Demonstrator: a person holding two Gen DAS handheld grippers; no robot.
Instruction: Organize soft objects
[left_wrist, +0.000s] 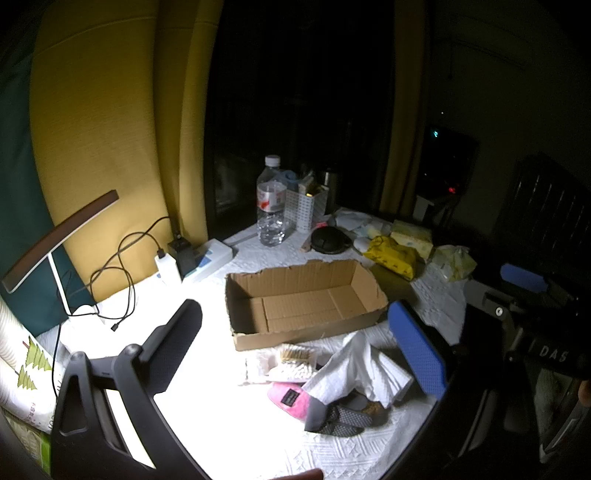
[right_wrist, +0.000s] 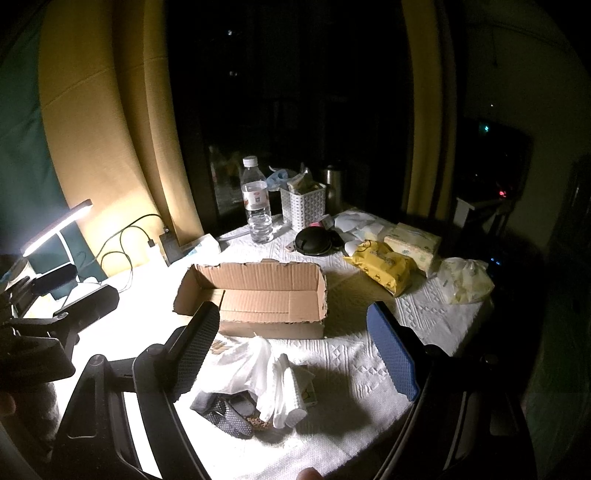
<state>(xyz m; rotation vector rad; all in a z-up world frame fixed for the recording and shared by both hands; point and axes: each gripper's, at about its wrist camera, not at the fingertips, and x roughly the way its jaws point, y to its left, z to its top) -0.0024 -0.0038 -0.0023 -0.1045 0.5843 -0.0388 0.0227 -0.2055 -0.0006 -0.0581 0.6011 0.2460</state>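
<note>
We are holding both tongs above a counter draped in a white textured cloth, lit hard from the left by a slim bar desk lamp. Our left tongs are standing wide apart with nothing between the black finger and the blue-padded one, and our right tongs are spread just as wide and empty too. Between and below them a small heap of soft things is lying on the cloth: a crumpled white tissue or thin cloth, a grey and black mesh-patterned fabric piece partly under it, a fluffy pink pouch with a dark label showing only in the left view, and a clear packet of cotton swabs just beside the box. The open brown cardboard box with torn edges is sitting empty just behind the heap. Farther back we are seeing a clear plastic water bottle with a white cap, a white woven-pattern basket holding small items, a round black case, a yellow wipes pack, a pale tissue pack and a crinkled translucent bag. At the left, a black cable is looping toward a white charger.
</note>
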